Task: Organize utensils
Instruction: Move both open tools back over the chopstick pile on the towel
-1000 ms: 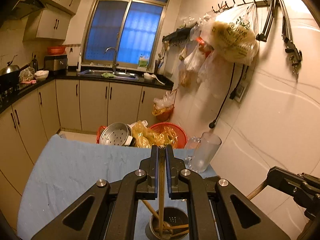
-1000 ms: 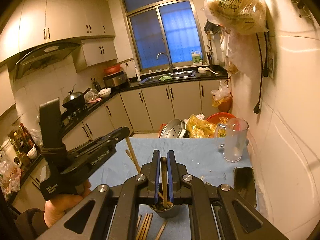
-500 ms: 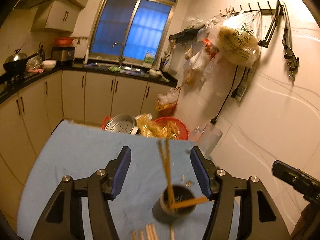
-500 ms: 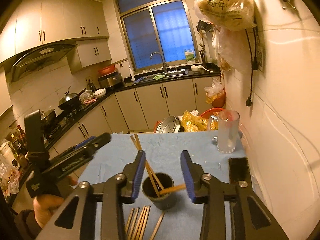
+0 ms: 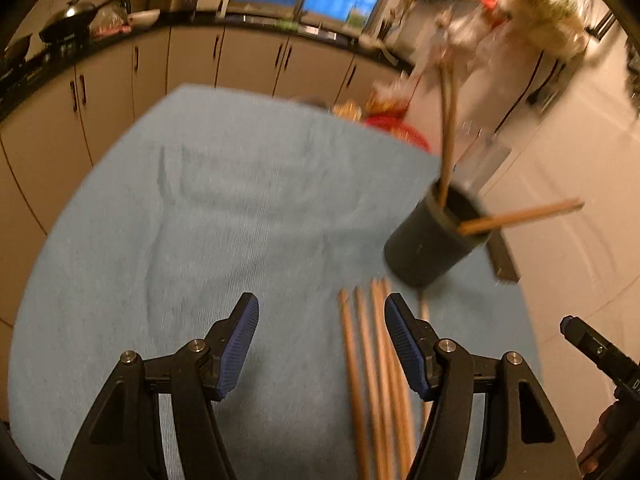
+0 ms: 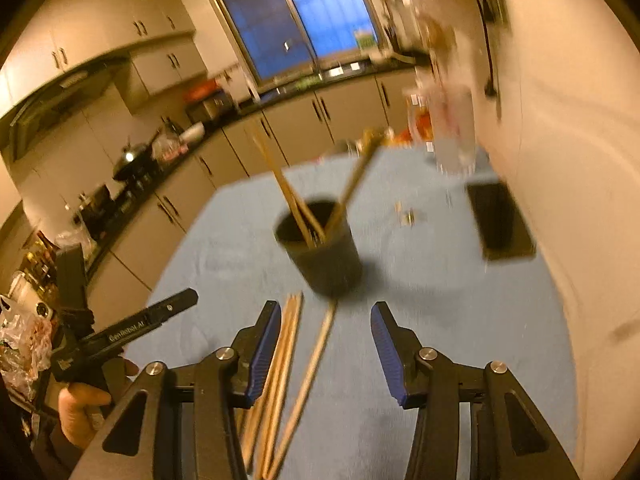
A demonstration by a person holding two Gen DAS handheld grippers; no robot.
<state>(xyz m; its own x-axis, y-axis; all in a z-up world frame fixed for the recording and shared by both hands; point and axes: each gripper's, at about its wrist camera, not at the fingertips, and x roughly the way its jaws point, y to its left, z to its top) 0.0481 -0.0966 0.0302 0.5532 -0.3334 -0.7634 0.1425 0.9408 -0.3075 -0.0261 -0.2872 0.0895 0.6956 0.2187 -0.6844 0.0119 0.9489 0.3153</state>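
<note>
Both tools, left tool [image 5: 322, 340] and right tool [image 6: 324, 348], are spread and empty, the right still opening. One loose brown wooden chopstick [image 6: 308, 376] at lower centre should be pinched mid-length, then dropped into the dark round cup [image 6: 324, 252].

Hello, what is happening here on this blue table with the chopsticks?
A person holds a gripper in each hand and is sorting chopsticks into a dark cup on the blue cloth. Some chopsticks already stand in the cup. More loose chopsticks lie on the cloth in front of it. The left gripper is open and empty above those loose chopsticks. The right gripper holds nothing too, and its jaws are opening over the same pile.
</note>
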